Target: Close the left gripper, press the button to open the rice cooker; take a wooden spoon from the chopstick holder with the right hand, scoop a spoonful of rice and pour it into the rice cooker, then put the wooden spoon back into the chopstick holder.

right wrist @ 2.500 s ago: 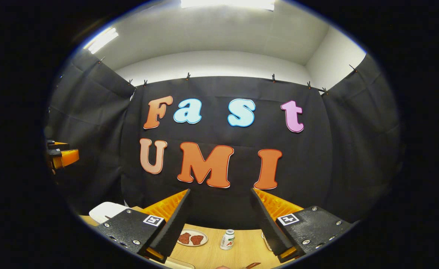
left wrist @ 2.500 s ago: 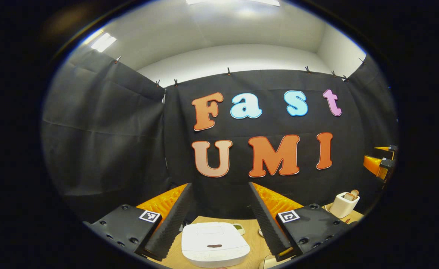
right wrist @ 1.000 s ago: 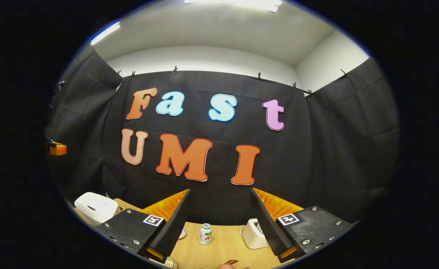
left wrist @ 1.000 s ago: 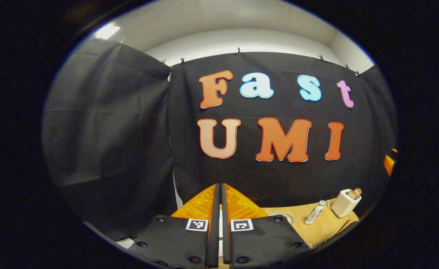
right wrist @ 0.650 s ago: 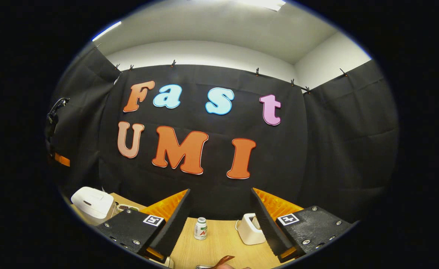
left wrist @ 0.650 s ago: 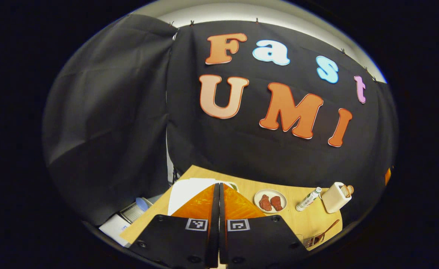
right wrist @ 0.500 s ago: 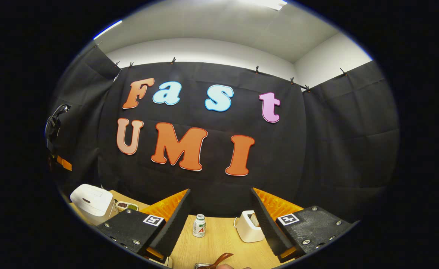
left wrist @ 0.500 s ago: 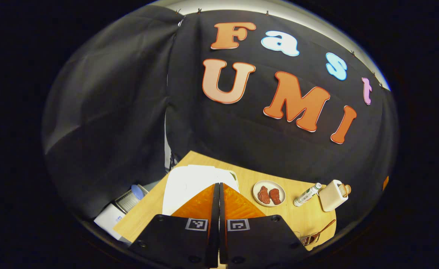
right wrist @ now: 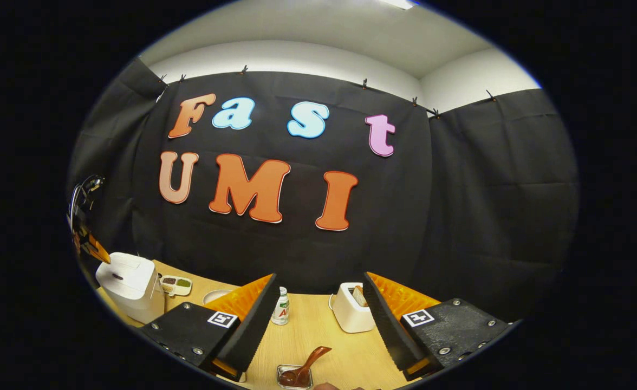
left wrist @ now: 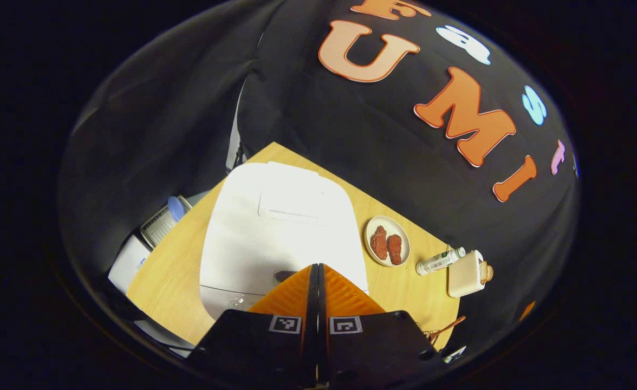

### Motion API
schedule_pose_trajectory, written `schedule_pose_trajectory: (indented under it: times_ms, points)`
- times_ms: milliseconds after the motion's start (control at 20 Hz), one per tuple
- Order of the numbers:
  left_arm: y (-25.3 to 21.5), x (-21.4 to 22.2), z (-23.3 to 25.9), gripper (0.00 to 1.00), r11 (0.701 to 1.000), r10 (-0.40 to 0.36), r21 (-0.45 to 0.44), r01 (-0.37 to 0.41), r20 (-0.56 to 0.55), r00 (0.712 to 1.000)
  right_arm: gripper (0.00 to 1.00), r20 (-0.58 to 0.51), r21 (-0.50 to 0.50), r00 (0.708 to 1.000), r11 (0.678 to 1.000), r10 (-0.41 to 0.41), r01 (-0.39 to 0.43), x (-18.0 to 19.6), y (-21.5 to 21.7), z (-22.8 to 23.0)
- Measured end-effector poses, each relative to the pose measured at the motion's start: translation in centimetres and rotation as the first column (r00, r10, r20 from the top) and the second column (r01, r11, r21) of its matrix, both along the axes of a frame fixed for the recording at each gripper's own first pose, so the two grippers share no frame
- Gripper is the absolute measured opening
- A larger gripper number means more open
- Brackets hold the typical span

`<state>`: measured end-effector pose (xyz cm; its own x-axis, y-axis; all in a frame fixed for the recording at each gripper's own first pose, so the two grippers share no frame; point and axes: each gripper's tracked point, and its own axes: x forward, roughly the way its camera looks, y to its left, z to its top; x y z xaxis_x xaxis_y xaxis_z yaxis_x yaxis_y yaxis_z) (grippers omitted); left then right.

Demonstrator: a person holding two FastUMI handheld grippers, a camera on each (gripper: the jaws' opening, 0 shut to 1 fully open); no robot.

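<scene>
The white rice cooker (left wrist: 275, 227) stands with its lid down at the table's left end, and its dark oval button (left wrist: 283, 276) faces me. My left gripper (left wrist: 314, 268) is shut with nothing in it. It points down at the cooker's front, tips just right of the button; contact cannot be told. In the right gripper view the cooker (right wrist: 126, 284) is far left. My right gripper (right wrist: 319, 279) stands open and empty above the table. The white chopstick holder (right wrist: 351, 314) with the wooden spoon (right wrist: 357, 293) sits just inside its right finger (right wrist: 383, 319).
A plate (left wrist: 374, 230) with two red pieces, a lying bottle (left wrist: 440, 261) and the chopstick holder (left wrist: 465, 273) sit right of the cooker. Nearer me are a small bottle (right wrist: 281, 306), a divided dish (right wrist: 176, 283) and a clear dish holding a brown spoon (right wrist: 302, 371).
The left gripper shut, then tipped down and forward until the rice cooker lay under its tips. The right gripper stayed open and tilted down slightly, bringing the chopstick holder between its fingers.
</scene>
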<state>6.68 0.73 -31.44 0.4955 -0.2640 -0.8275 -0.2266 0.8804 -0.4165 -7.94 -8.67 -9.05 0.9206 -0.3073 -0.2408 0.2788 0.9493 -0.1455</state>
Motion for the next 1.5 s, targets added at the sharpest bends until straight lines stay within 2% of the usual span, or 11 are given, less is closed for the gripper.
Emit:
schedule_pose_trajectory:
  times_ms: [150, 300, 600, 700, 850, 1000, 1100, 1500]
  points:
    - [0.1, -0.4, -2.4, 0.06, 0.999, 0.004, -0.031, -0.006, -0.066, 0.998, 0.95, -0.04, 0.002, 0.999, 1.0, -0.007, 0.007, -0.5, 0.0, -1.5]
    - [0.1, -0.7, -4.2, 0.05, 1.0, -0.002, -0.017, 0.001, -0.092, 0.996, 0.95, -0.071, -0.014, 0.997, 1.0, -0.019, 0.018, -1.0, -0.4, -2.6]
    - [0.3, -1.0, -4.7, 0.06, 1.0, 0.001, 0.007, 0.0, -0.088, 0.996, 0.95, -0.112, 0.008, 0.993, 1.0, -0.023, 0.024, -1.3, -0.6, -4.7]
    - [0.3, -0.8, -4.1, 0.06, 1.0, 0.004, 0.004, -0.003, -0.059, 0.998, 0.95, -0.126, 0.025, 0.992, 1.0, -0.015, 0.019, -1.2, -0.5, -5.5]
    - [0.7, 0.3, -1.0, 0.06, 1.0, 0.028, 0.01, -0.029, 0.081, 0.996, 0.95, -0.154, 0.034, 0.988, 0.999, -0.01, 0.015, -1.6, -0.9, -6.7]
    - [2.1, 1.2, 2.9, 0.06, 0.994, 0.018, 0.097, -0.042, 0.239, 0.971, 0.95, -0.183, 0.06, 0.983, 0.998, -0.008, 0.019, -2.1, -1.2, -8.2]
    - [2.5, 2.0, 6.1, 0.05, 0.985, -0.011, 0.168, -0.049, 0.341, 0.94, 0.95, -0.205, 0.082, 0.979, 0.996, -0.004, 0.021, -2.4, -1.4, -9.3]
    - [0.3, -0.1, 13.2, 0.05, 0.946, -0.129, 0.321, -0.049, 0.51, 0.85, 0.95, -0.314, 0.205, 0.948, 0.979, 0.041, 0.026, -3.5, -2.1, -14.4]
